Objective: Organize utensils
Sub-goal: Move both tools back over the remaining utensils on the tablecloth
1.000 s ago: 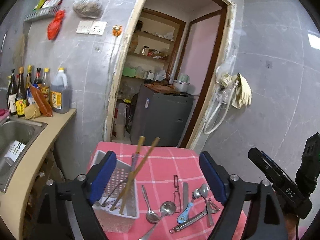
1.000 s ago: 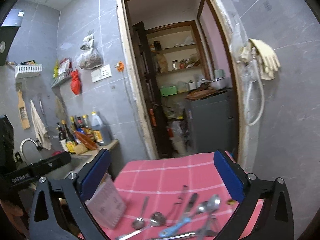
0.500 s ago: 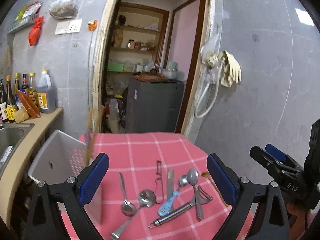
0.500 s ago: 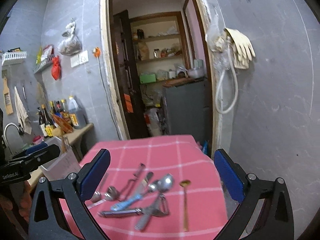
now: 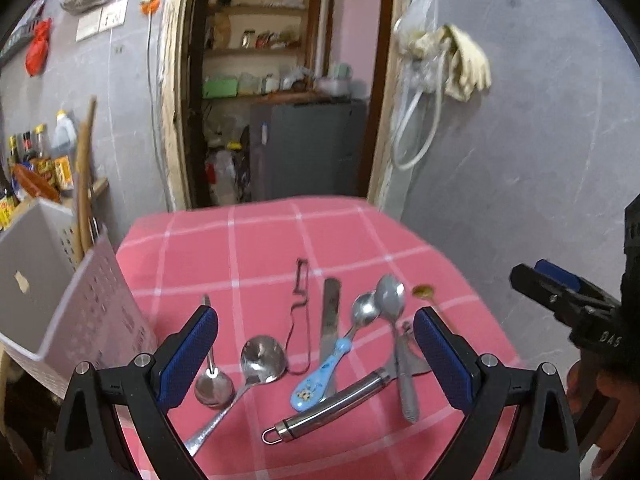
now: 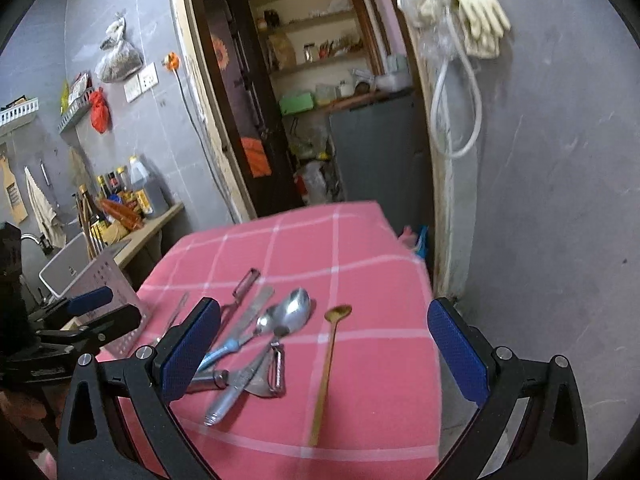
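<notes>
The left gripper [image 5: 316, 354] stood wide and released, nothing pressed by its blue pads [image 5: 186, 356]. Between and just beyond its fingers the utensils lay scattered on the pink checked tablecloth [image 5: 264, 248]: a small ladle [image 5: 214, 386] by the left finger, a large spoon [image 5: 262, 360] beside it, a blue-handled child's spoon [image 5: 320, 380] near the middle, and a steel tube handle [image 5: 332, 406] closest to the camera. To its left stood the white perforated utensil basket [image 5: 100, 312], with chopsticks [image 5: 82, 184] rising from it.

The right gripper [image 6: 324, 354] was likewise spread apart and empty. A gold long-handled spoon [image 6: 330, 364] lay between its fingers, touching neither; a peeler [image 6: 278, 372] and a steel spoon [image 6: 294, 312] lay nearer its left finger.

The ladle's handle was partly hidden behind the left gripper's finger, the basket was cut off at the frame's edge, and the piled utensils in the right wrist view were blurred.
</notes>
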Demonstrator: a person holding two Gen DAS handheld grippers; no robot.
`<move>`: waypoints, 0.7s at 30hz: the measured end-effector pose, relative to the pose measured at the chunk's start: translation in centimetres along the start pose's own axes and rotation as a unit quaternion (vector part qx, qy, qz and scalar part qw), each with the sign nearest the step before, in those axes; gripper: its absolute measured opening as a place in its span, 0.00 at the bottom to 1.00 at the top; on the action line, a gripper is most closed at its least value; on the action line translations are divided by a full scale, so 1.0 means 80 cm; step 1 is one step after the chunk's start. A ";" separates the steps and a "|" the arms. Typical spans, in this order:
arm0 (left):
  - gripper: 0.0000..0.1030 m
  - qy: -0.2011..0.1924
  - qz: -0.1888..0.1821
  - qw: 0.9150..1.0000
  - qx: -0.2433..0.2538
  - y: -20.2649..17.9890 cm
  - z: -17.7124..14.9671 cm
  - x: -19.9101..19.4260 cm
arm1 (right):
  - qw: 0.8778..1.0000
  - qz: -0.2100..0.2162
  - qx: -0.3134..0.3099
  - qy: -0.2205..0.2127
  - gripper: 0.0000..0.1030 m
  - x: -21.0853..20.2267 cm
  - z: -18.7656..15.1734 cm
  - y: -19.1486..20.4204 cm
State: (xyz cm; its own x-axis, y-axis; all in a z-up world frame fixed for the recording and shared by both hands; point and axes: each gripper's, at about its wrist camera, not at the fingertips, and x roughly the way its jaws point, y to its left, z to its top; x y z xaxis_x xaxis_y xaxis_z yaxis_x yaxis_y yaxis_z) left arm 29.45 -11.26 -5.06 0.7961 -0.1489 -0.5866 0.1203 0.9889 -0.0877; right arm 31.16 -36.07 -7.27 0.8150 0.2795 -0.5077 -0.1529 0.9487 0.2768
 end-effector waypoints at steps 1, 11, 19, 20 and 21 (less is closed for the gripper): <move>0.96 0.006 0.004 1.000 -0.003 0.001 -0.002 0.006 | 1.000 0.006 0.004 0.011 0.99 0.010 -0.003 -0.005; 0.79 0.075 0.041 0.996 -0.029 0.013 -0.026 0.068 | 0.993 0.050 0.027 0.103 0.65 0.097 -0.032 -0.028; 0.58 0.125 0.087 0.988 -0.036 0.019 -0.030 0.107 | 0.986 0.075 0.014 0.150 0.44 0.140 -0.039 -0.021; 0.53 0.131 0.091 0.986 -0.040 0.022 -0.030 0.110 | 0.985 0.075 0.011 0.156 0.44 0.144 -0.038 -0.019; 0.50 0.138 0.096 0.985 -0.045 0.025 -0.030 0.115 | 0.984 0.076 0.005 0.162 0.44 0.147 -0.037 -0.017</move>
State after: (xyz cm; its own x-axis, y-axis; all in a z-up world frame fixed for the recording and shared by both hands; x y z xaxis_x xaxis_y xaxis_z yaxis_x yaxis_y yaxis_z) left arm 35.58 -10.62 -12.57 0.6058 0.0342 -0.7949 -0.0792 0.9967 -0.0175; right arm 39.29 -33.66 -16.01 0.5626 0.4515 -0.6926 -0.2521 0.8915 0.3764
